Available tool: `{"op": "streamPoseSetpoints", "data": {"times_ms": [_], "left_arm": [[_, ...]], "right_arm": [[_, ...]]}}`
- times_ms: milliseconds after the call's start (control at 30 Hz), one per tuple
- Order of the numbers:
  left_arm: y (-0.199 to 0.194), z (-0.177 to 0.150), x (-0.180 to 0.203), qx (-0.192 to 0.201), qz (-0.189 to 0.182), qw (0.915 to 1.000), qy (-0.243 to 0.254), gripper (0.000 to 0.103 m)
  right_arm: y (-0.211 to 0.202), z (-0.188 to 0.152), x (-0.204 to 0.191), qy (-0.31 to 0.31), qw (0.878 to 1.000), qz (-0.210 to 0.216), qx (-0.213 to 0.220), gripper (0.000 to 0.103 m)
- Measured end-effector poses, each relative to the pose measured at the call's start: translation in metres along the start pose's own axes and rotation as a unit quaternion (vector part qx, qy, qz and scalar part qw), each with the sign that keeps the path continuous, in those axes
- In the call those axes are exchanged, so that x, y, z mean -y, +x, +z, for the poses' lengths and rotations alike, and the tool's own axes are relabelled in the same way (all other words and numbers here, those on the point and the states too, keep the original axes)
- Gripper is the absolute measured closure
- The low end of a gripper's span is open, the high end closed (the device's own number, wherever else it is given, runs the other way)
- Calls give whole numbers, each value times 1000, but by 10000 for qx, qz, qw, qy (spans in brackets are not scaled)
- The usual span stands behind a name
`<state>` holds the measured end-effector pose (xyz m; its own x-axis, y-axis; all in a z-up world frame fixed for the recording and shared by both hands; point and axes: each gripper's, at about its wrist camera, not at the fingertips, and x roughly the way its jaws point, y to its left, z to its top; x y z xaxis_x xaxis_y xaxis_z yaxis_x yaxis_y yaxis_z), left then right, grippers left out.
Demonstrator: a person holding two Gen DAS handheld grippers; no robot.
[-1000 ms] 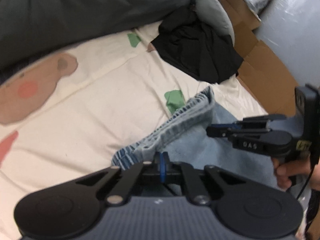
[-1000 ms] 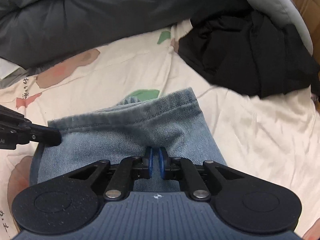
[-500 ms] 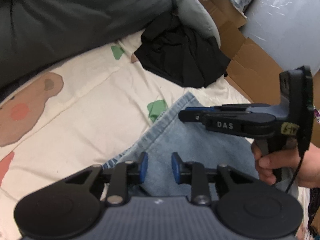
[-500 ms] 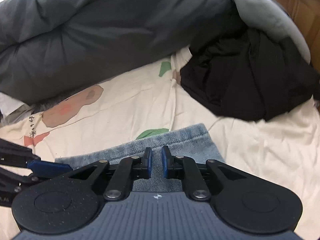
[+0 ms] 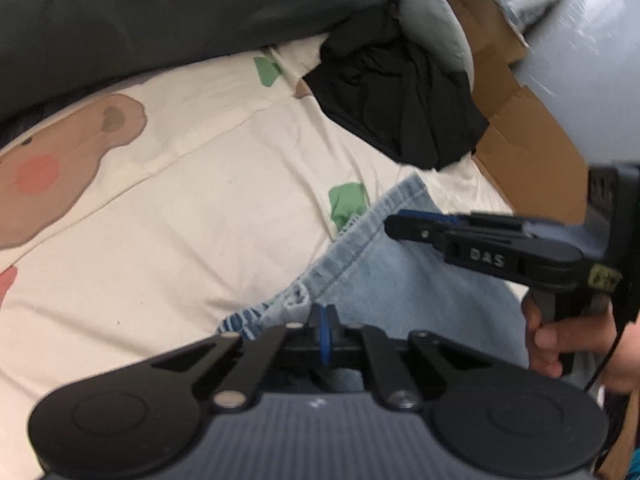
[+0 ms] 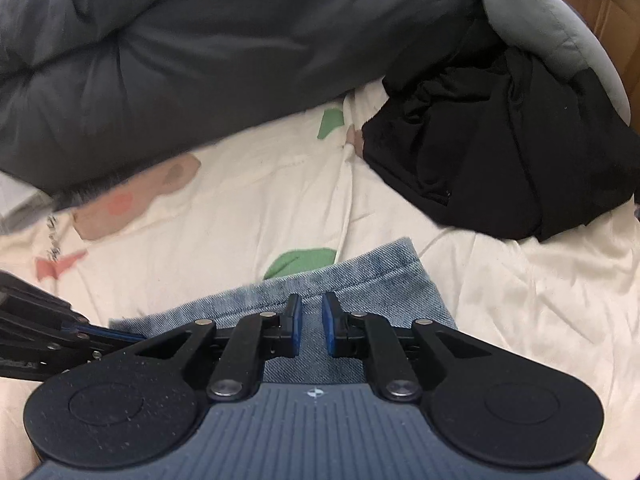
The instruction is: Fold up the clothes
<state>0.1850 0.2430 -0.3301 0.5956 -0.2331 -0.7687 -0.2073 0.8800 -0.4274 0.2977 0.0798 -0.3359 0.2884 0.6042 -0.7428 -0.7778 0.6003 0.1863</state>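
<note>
Lying flat on the cream sheet, the jeans are pinched at their edge by the left gripper | right gripper is held slightly parted above the denim; black garment is seen beyond it

Cream bedsheet printed with brown bear motif bearing pink cheek, plus green patches. Dark grey duvet bunched along far edge of sheet. Lighter grey pillow lay at right end of duvet. Flattened brown cardboard stood beyond sheet's right edge, against pale blue-grey panel.
</note>
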Motion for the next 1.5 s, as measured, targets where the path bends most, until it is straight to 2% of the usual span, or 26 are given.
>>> {"op": "streamPoseSetpoints", "data": {"times_ms": [67, 100, 200, 267, 333, 533, 833, 1033, 1167, 1300, 1500], "left_arm": [[-7, 0, 9, 65, 43, 9999, 137, 100], [-10, 0, 15, 107, 74, 9996, 267, 95], [-17, -2, 32, 199, 112, 9984, 509, 83], [-16, -2, 43, 250, 112, 9972, 692, 81], [-12, 0, 54, 253, 53, 9958, 874, 80], [14, 11, 79, 181, -26, 9914, 1298, 80], [46, 11, 93, -12, 234, 9842, 1752, 80], [52, 11, 87, -63, 336, 9822, 1846, 89], [54, 14, 79, -99, 300, 9859, 1645, 100], [54, 14, 78, -103, 333, 9855, 1658, 100], [56, 13, 82, -97, 445, 9843, 1706, 100]], "right_arm": [[-11, -1, 11, 367, 9990, 229, 147, 86], [-17, -3, 14, 423, 9986, 238, 209, 86], [-35, -12, 16, 306, 9988, 114, 364, 86], [-46, -20, 17, 212, 9988, 45, 443, 85], [-53, -28, 21, 157, 9990, -11, 424, 78], [-71, -51, 32, 9, 9993, -178, 337, 72], [-78, -84, 40, 22, 9988, -449, 206, 71], [-83, -102, 43, -198, 9982, -564, 57, 68], [-94, -114, 46, -623, 9958, -664, -130, 68], [-106, -126, 54, -888, 9927, -777, -266, 68], [-125, -141, 69, -970, 9907, -828, -478, 68]]}}
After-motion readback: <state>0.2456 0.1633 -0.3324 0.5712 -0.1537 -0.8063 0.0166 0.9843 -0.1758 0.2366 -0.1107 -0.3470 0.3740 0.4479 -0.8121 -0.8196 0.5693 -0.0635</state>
